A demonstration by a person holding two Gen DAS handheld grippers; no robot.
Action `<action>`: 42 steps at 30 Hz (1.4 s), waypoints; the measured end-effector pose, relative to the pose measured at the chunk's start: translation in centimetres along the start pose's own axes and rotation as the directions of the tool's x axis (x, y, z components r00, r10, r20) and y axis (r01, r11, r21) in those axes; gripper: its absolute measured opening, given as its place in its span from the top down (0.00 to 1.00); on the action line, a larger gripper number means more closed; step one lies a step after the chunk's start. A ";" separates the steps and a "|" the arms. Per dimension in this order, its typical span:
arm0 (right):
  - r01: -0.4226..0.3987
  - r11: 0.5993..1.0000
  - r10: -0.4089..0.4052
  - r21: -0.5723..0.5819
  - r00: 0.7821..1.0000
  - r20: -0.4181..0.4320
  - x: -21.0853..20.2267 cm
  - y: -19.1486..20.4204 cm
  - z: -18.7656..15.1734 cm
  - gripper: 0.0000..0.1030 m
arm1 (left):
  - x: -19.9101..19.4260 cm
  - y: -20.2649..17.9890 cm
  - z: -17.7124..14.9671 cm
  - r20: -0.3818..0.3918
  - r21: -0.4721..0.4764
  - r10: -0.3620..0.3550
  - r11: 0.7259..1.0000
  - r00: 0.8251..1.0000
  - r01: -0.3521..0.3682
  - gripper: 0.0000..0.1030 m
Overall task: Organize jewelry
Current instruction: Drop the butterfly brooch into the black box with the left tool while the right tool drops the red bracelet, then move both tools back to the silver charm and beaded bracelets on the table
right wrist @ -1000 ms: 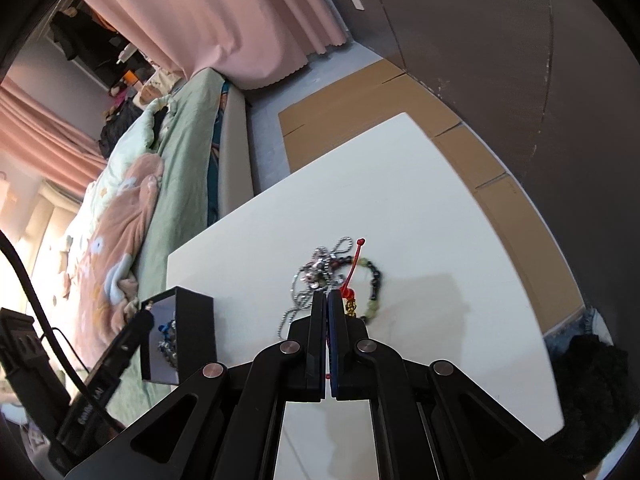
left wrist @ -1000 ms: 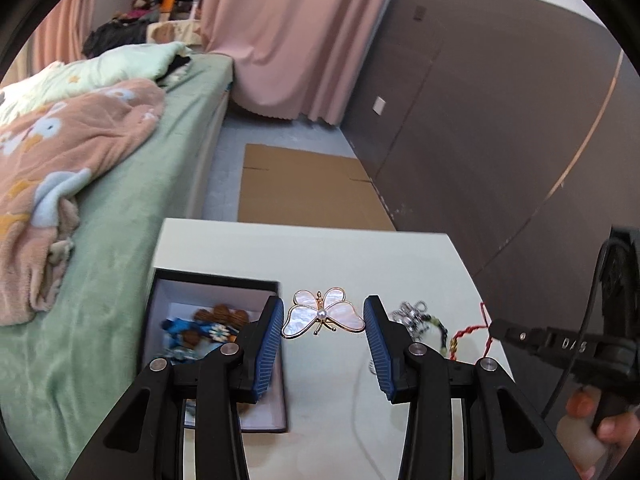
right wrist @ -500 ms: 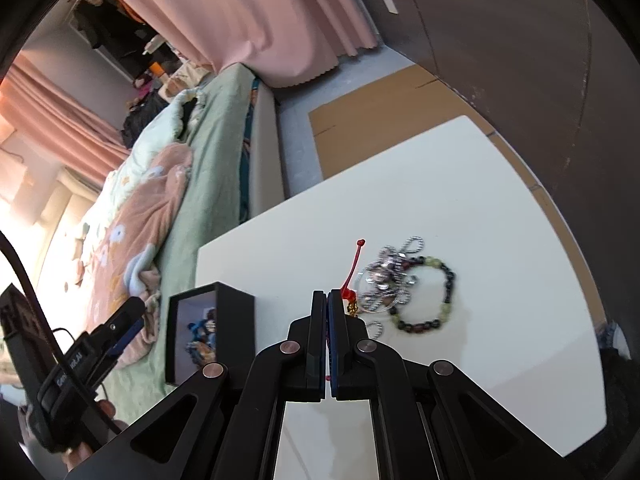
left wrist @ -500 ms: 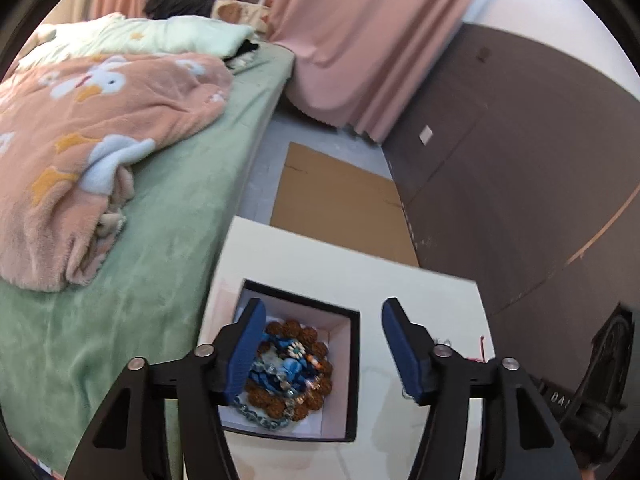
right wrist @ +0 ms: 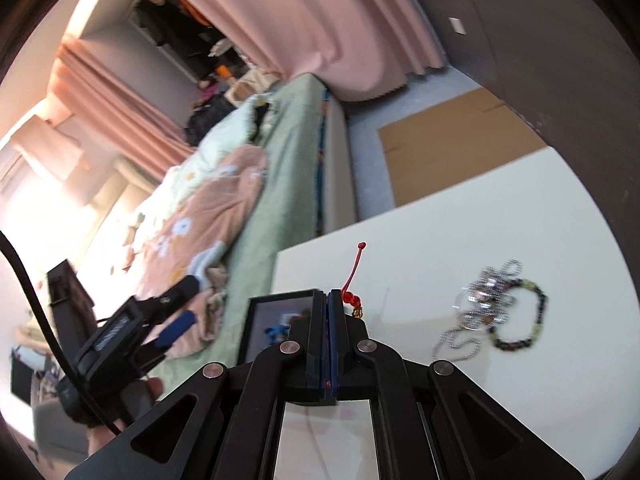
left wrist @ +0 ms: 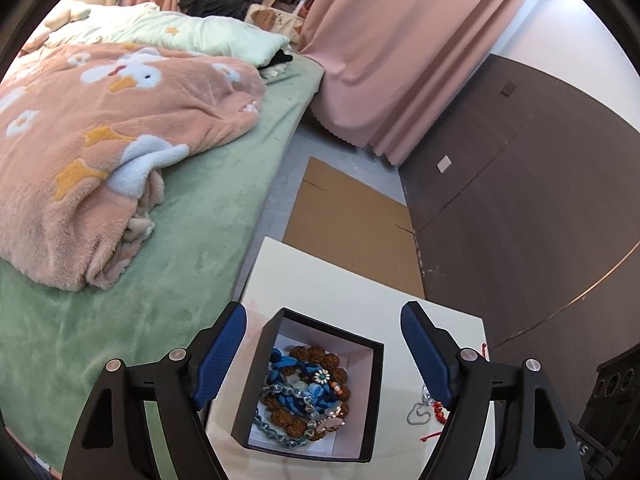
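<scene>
A black jewelry box point(left wrist: 370, 396) with a white lining stands on the white table point(left wrist: 340, 284); it holds blue and brown beads and the pearly butterfly brooch point(left wrist: 331, 423). My left gripper point(left wrist: 322, 354) is open and empty above the box. My right gripper point(right wrist: 328, 300) is shut on a red cord bracelet point(right wrist: 352, 280) with red and gold beads, held above the table beside the box point(right wrist: 276, 328). A silver chain point(right wrist: 476, 312) and a dark bead bracelet point(right wrist: 520, 320) lie on the table to the right.
A green bed with a pink blanket point(left wrist: 100, 140) runs along the table's left side. Flat cardboard point(left wrist: 352, 216) lies on the floor beyond the table. A dark wall panel point(left wrist: 520, 200) is on the right. Pink curtains hang behind.
My left gripper moved left from the butterfly brooch to above the box, and the brooch now lies inside. My right gripper carried the red cord bracelet left toward the box.
</scene>
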State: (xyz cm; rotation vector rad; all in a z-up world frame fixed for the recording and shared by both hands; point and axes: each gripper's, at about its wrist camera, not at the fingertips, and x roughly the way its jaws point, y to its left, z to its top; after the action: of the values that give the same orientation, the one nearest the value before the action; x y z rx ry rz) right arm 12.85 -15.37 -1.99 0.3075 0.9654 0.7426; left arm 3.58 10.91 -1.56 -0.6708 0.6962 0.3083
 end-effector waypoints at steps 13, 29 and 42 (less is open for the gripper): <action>-0.141 0.990 0.135 -0.031 0.978 -0.157 5.1 4.1 -1.6 0.64 | 1.0 0.2 0.1 -0.023 -0.005 0.012 1.000 1.000 -0.012 0.22; 0.019 0.997 -0.015 0.072 0.999 -0.051 -1.0 -4.0 0.4 0.44 | 2.3 -4.1 -2.3 -0.069 0.107 -0.033 0.993 0.997 0.040 0.22; 0.126 0.972 -0.116 0.196 0.991 -0.062 -3.2 -9.0 0.9 0.44 | 3.8 -9.7 -6.3 -0.109 0.285 -0.076 0.953 0.991 0.104 0.22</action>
State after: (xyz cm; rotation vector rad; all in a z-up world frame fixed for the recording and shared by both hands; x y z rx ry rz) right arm 16.33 -23.97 -4.41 0.4026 1.0988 0.5446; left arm 7.85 -0.37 -3.27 -0.4375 0.7830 0.0858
